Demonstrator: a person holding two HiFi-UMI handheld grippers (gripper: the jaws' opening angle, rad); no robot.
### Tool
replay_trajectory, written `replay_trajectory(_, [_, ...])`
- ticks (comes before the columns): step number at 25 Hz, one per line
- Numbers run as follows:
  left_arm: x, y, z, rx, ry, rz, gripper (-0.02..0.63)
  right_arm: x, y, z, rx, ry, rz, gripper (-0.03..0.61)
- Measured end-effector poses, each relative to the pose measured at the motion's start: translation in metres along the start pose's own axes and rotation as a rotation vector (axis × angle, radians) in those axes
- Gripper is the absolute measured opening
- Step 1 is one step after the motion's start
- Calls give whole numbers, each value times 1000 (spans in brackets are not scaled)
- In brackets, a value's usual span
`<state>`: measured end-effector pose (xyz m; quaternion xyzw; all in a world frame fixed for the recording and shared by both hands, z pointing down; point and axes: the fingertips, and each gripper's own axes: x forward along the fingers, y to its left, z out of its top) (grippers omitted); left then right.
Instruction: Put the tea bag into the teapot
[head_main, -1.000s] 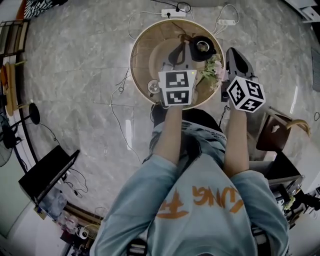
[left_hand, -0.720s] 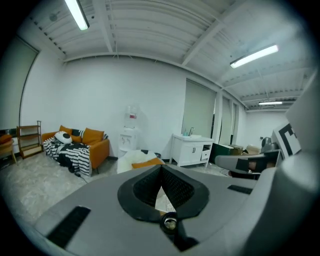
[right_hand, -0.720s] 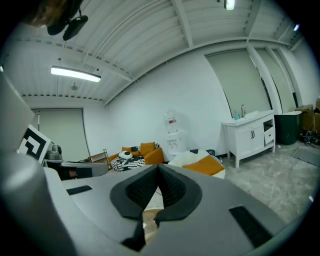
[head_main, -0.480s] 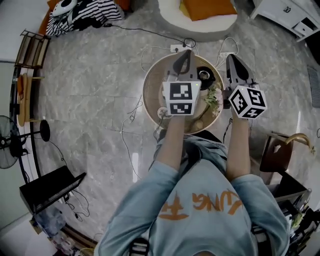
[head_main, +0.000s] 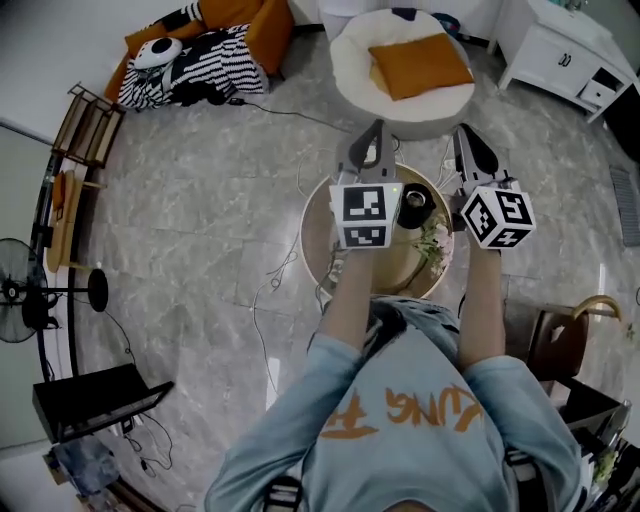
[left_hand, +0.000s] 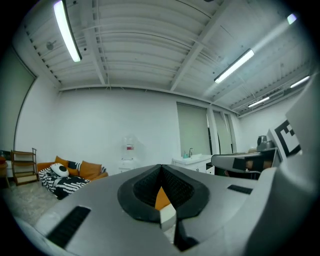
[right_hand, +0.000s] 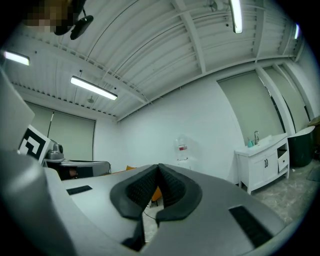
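**Head view, seen from above.** A person (head_main: 400, 420) stands at the near edge of a round wooden table (head_main: 318, 238) with both forearms stretched forward and a gripper in each hand.

- The left gripper (head_main: 375, 130) lies over the middle of the table. Its marker cube is above the tabletop and its jaws reach past the far edge.
- The right gripper (head_main: 463, 132) is held just outside the right edge of the table, above the grey stone floor (head_main: 200, 220), roughly parallel to the left one.
- The black teapot (head_main: 413, 207) stands upright on the table near its far right edge, between the two grippers and touching neither.
- A sprig of flowers (head_main: 432, 242) lies at the right edge, just nearer the person than the teapot.
- The tea bag cannot be made out in any view.

**Gripper views.** Both cameras look level across the room rather than down at the table.

- In the left gripper view the jaws are closed, with the ribbed pads meeting at the tips and nothing gripped.
- In the right gripper view the jaws are likewise closed on nothing.

**Surroundings.**

- Beyond the far edge of the table stands a round white seat (head_main: 350, 70) with an orange cushion (head_main: 420, 65).
- A sofa (head_main: 270, 30) stands at the far left of the room.
- A white cabinet (head_main: 555, 55) stands at the far right.
- A fan (head_main: 15, 305) stands on the floor well to the left.
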<state>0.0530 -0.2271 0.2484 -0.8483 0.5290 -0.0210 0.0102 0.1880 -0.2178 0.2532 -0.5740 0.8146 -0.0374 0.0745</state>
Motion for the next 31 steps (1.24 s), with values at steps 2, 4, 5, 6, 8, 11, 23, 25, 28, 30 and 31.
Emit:
replay_trajectory(2, [-1, 6, 6, 9, -9, 9, 25, 6, 2, 4, -16, -3, -8, 12])
replay_trajectory(4, [-3, 12, 8, 11, -15, 25, 25, 9, 5, 4, -35, 2, -8, 12])
replay_trajectory(5, [-4, 14, 8, 8, -17, 32, 25, 9, 6, 3, -45, 8, -4, 12])
replay_trajectory(6, [-5, 14, 8, 5, -19, 37, 25, 8, 7, 2, -56, 14, 1, 12])
replay_trajectory(8, [-5, 14, 8, 2, -20, 44, 25, 7, 8, 3, -78, 21, 12, 12])
replay_trajectory(11, [-4, 13, 10, 4, -21, 50, 25, 8, 7, 6, -99, 25, 18, 12])
replay_trajectory(23, [7, 5, -6, 2, -5, 68, 25, 14, -9, -6, -118, 47, 38, 12])
replay_trajectory(25, [9, 8, -7, 0, -2, 75, 25, 18, -9, -7, -123, 51, 45, 12])
replay_trajectory(28, [11, 12, -8, -4, 0, 83, 25, 22, -8, -6, -130, 55, 53, 12])
replay_trajectory(30, [13, 14, -8, -4, 2, 87, 25, 25, -8, -6, -135, 57, 58, 12])
replay_trajectory(31, [14, 15, -8, -4, 3, 89, 25, 26, -8, -5, -138, 58, 61, 12])
